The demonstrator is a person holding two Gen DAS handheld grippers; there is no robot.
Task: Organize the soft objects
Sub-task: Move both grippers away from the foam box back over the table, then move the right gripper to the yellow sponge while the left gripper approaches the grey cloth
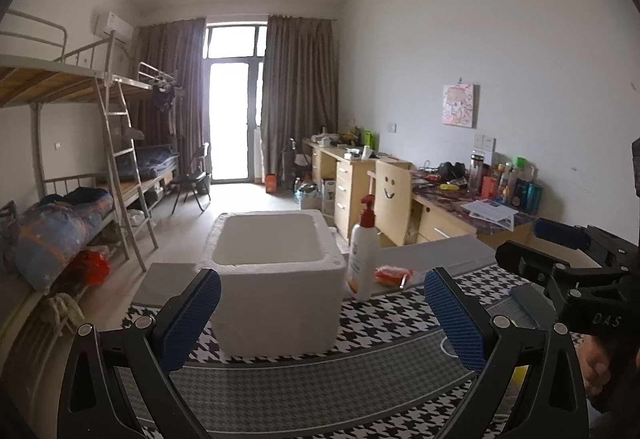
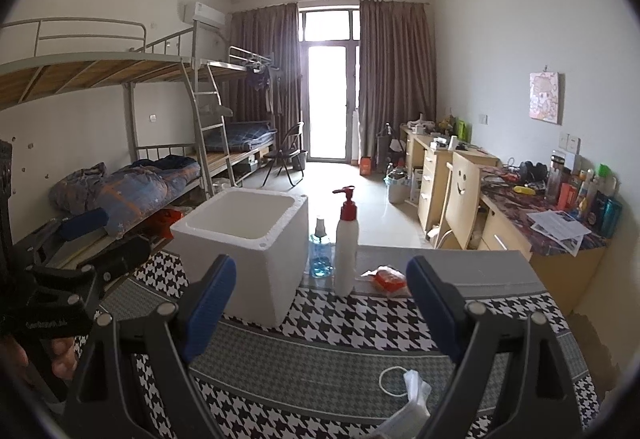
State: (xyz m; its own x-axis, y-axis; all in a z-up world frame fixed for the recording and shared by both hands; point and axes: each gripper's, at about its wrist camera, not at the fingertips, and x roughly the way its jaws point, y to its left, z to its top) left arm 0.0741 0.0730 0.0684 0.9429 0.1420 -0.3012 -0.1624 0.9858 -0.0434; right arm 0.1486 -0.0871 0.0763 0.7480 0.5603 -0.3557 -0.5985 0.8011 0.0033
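Note:
A white foam box (image 1: pixel 276 279) (image 2: pixel 248 251) stands open-topped on the houndstooth table cloth (image 1: pixel 320 379) (image 2: pixel 320 359). My left gripper (image 1: pixel 324 315) is open just short of the box, with nothing between its blue pads. My right gripper (image 2: pixel 324 313) is also open and empty, and it shows at the right of the left wrist view (image 1: pixel 536 245). A white face mask (image 2: pixel 412 395) with an ear loop lies under the right gripper. An orange soft packet (image 1: pixel 394 275) (image 2: pixel 388 277) lies behind, beside a white pump bottle (image 1: pixel 362 255) (image 2: pixel 346 247).
A blue spray bottle (image 2: pixel 320 251) stands between the box and the pump bottle. The left gripper (image 2: pixel 108 241) is at the left of the right wrist view, held by a hand (image 2: pixel 60 355). Bunk beds (image 2: pixel 160 179) line the left wall; a cluttered desk (image 2: pixel 540 223) and a chair stand at the right.

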